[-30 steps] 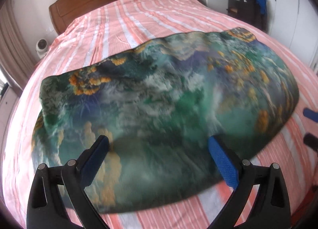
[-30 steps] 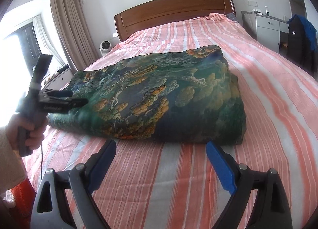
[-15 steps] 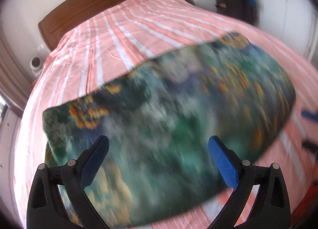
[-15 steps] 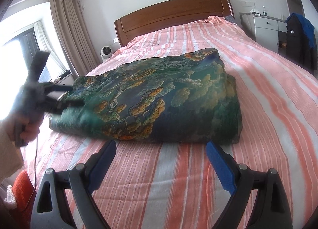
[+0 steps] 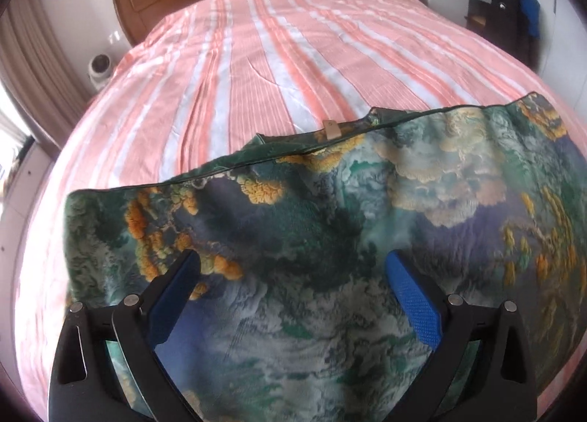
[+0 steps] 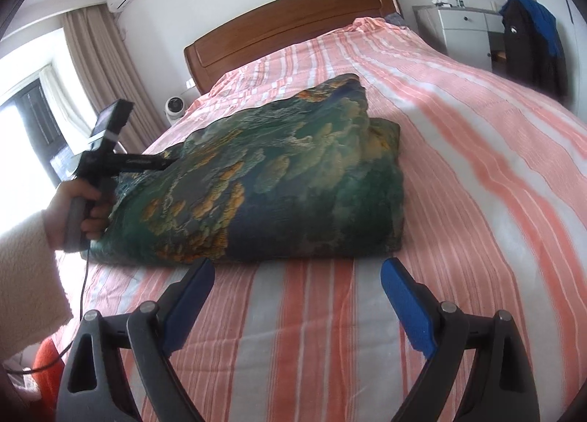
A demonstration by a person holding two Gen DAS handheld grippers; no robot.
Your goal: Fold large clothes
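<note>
A large green, blue and orange patterned blanket lies folded into a thick rectangle on the striped bed; it fills the lower left wrist view. My left gripper is open and empty, hovering just above the blanket's top near its left end; it also shows in the right wrist view, held by a hand. My right gripper is open and empty above the bedsheet, just in front of the blanket's near edge.
The bed has a pink and white striped sheet and a wooden headboard. A white dresser and a chair with a blue jacket stand at the right. A small fan and curtains are at the left.
My left gripper has moved forward over the blanket, toward its far edge. My right gripper has come slightly closer to the blanket's near edge. Both stay open.
</note>
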